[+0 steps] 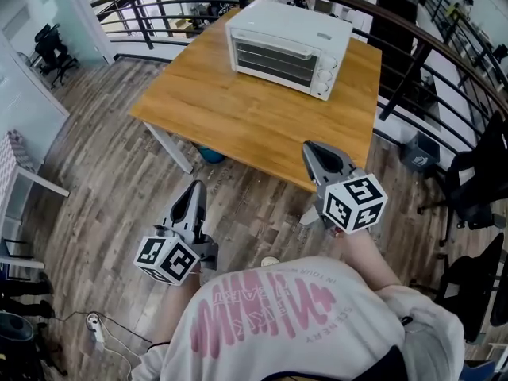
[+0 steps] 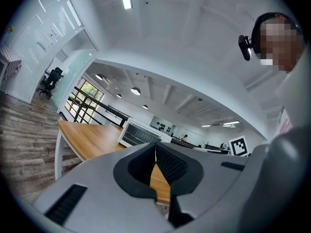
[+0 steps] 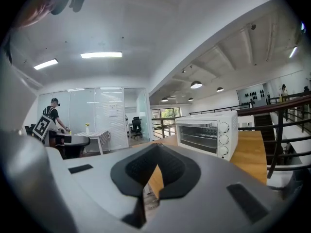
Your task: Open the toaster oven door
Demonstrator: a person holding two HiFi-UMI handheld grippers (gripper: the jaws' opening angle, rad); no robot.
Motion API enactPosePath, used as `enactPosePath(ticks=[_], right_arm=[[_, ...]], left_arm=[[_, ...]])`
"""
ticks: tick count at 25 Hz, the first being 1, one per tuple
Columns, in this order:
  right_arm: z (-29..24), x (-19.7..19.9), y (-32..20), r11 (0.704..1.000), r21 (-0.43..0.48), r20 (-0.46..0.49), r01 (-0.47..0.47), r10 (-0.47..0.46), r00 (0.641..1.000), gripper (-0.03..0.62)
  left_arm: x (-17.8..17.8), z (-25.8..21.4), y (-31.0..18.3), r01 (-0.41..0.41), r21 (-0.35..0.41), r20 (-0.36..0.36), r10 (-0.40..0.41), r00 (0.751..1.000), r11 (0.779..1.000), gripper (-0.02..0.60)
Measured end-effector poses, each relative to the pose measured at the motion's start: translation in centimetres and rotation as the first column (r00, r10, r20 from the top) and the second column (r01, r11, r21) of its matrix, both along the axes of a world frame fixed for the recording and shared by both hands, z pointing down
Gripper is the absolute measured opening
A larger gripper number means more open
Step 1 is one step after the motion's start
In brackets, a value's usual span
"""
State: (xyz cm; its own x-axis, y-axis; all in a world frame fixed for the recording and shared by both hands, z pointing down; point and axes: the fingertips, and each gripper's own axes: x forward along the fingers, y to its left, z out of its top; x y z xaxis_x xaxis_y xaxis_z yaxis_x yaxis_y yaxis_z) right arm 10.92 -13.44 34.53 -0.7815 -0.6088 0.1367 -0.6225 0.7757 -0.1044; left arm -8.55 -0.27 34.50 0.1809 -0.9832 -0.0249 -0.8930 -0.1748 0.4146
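Observation:
A white toaster oven (image 1: 290, 48) stands on the far part of a wooden table (image 1: 238, 117), its glass door closed and three knobs on its right side. The oven also shows in the left gripper view (image 2: 141, 134) and in the right gripper view (image 3: 206, 132), well ahead of the jaws. My left gripper (image 1: 196, 189) hangs over the floor, short of the table's near edge, shut and empty. My right gripper (image 1: 311, 151) is held above the table's near right edge, pointing toward the oven, shut with nothing between its pads.
A curved black railing (image 1: 413, 34) runs behind and to the right of the table. Black office chairs (image 1: 476, 189) stand at the right, another chair (image 1: 49, 50) at the far left. A power strip (image 1: 95, 328) lies on the wood floor near my feet.

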Motion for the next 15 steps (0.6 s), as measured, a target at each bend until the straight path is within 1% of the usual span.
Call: enactPosePath(ticks=[7, 12, 15], right_arm=[[2.5, 0.0, -2.7, 0.998, -0.053, 0.0, 0.021, -0.021, 1.0, 0.008], [3.1, -0.1, -4.9, 0.998, -0.055, 0.0, 0.006, -0.006, 1.0, 0.008], [2.6, -0.1, -6.7, 0.999, -0.038, -0.005, -0.018, 0.018, 1.0, 0.008]], left_arm=[[0.7, 1.9, -2.2, 0.014, -0.062, 0.008, -0.013, 1.0, 0.998, 0.021], [-0.3, 2.1, -2.8, 0.034, -0.078, 0.009, -0.034, 0.999, 0.996, 0.021], [-1.6, 2.2, -3.4, 0.053, -0.082, 0.003, -0.053, 0.999, 0.995, 0.021]])
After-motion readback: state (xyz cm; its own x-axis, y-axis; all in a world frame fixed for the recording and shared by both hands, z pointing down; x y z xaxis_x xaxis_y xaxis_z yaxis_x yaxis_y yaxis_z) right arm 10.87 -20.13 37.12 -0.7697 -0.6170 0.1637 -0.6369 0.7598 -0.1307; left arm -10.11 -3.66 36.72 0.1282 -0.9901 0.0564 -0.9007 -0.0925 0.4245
